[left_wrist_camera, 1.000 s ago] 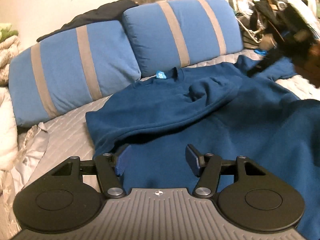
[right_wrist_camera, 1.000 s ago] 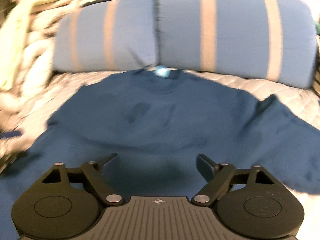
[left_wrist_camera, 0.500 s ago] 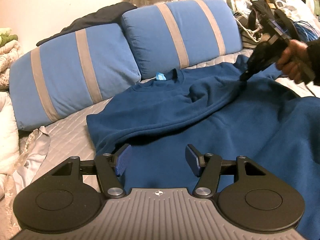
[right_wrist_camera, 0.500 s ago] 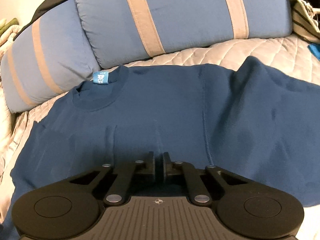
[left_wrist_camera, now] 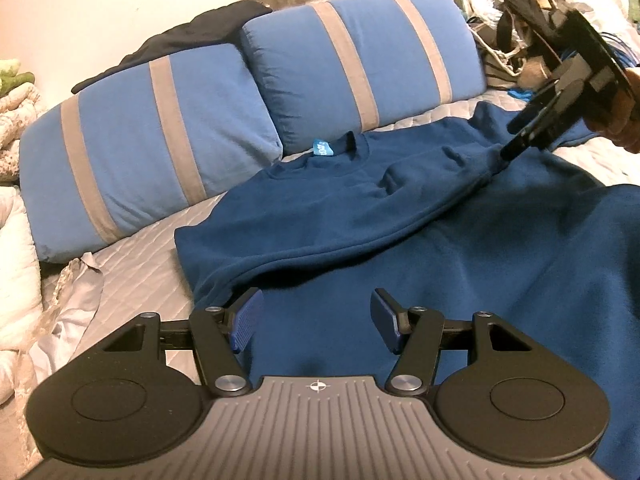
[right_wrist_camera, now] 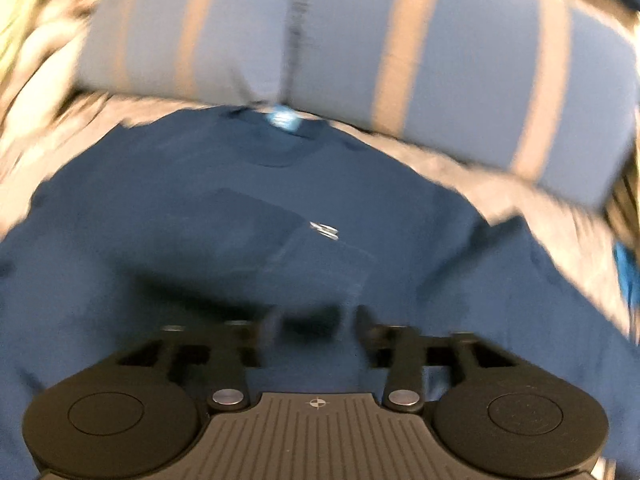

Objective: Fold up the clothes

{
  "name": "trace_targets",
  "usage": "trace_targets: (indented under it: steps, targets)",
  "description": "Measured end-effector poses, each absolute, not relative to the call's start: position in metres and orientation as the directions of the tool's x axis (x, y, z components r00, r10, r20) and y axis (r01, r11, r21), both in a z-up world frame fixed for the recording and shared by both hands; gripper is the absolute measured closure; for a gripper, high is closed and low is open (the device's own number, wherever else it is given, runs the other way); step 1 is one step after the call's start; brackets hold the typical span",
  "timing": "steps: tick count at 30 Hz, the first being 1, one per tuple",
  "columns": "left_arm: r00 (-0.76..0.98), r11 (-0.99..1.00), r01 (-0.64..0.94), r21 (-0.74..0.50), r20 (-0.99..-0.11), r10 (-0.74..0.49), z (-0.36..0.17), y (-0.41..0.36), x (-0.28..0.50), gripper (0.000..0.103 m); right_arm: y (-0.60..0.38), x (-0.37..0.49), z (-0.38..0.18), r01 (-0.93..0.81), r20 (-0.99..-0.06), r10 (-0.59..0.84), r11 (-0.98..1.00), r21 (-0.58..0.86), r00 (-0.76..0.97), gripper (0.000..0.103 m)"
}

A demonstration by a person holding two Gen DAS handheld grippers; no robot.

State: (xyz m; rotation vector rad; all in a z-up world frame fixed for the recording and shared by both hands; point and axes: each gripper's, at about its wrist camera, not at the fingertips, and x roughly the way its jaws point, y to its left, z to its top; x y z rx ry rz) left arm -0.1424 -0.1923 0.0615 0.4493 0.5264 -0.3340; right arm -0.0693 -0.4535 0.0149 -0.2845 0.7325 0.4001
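Note:
A dark blue sweatshirt (left_wrist_camera: 400, 248) lies spread on the bed, collar and light blue tag (left_wrist_camera: 323, 148) toward the pillows, one sleeve folded across its chest. My left gripper (left_wrist_camera: 316, 320) is open and empty, low over the shirt's left side. My right gripper shows in the left wrist view (left_wrist_camera: 520, 140) at the upper right, above the shirt's far shoulder. In the blurred right wrist view the right gripper (right_wrist_camera: 316, 324) stands open over the shirt (right_wrist_camera: 280, 220), holding nothing.
Two blue pillows with beige stripes (left_wrist_camera: 248, 92) lean at the head of the bed. The grey quilted bedspread (left_wrist_camera: 136, 264) shows at the left. White bedding (left_wrist_camera: 16, 240) is piled at the far left. Bags and clutter (left_wrist_camera: 520, 20) sit at the upper right.
My right gripper was shut low on the shirt half a second ago; it is open now, has lifted off and is moving fast. The left gripper has stayed in place, open.

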Motion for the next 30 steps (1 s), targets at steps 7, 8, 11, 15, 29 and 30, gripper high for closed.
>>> trace_targets:
  steps: [7,8,11,15,29,30]
  targets:
    - [0.81,0.863,0.406,0.302,-0.555,-0.187,0.062,-0.189,-0.141,0.044,-0.39,-0.089,-0.006,-0.614,-0.643,0.203,0.597,-0.517,0.738,0.044]
    - [0.81,0.864,0.405,0.299,-0.556,-0.187,0.062,-0.188,-0.141,0.044,-0.384,-0.092,-0.011,-0.625,-0.637,0.199,0.54,-0.564,0.745,0.045]
    - [0.806,0.87,0.402,0.284,-0.562,-0.189,0.062,-0.186,-0.14,0.044,-0.369,-0.099,-0.027,-0.643,-0.623,0.188,0.368,-0.672,0.759,0.055]
    - [0.793,0.879,0.4,0.26,-0.579,-0.189,0.062,-0.183,-0.137,0.044,-0.357,-0.102,-0.043,-0.642,-0.616,0.179,0.199,-0.741,0.767,0.064]
    - [0.811,0.908,0.309,0.283,-0.578,-0.096,0.05,-0.11,-0.06,0.043,-0.358,-0.086,-0.023,-0.613,-0.59,0.17,0.175,-0.77,0.79,0.095]
    - [0.807,0.898,0.313,0.309,-0.585,-0.08,0.044,-0.111,-0.053,0.043,-0.358,-0.085,-0.018,-0.606,-0.581,0.171,0.19,-0.773,0.796,0.095]
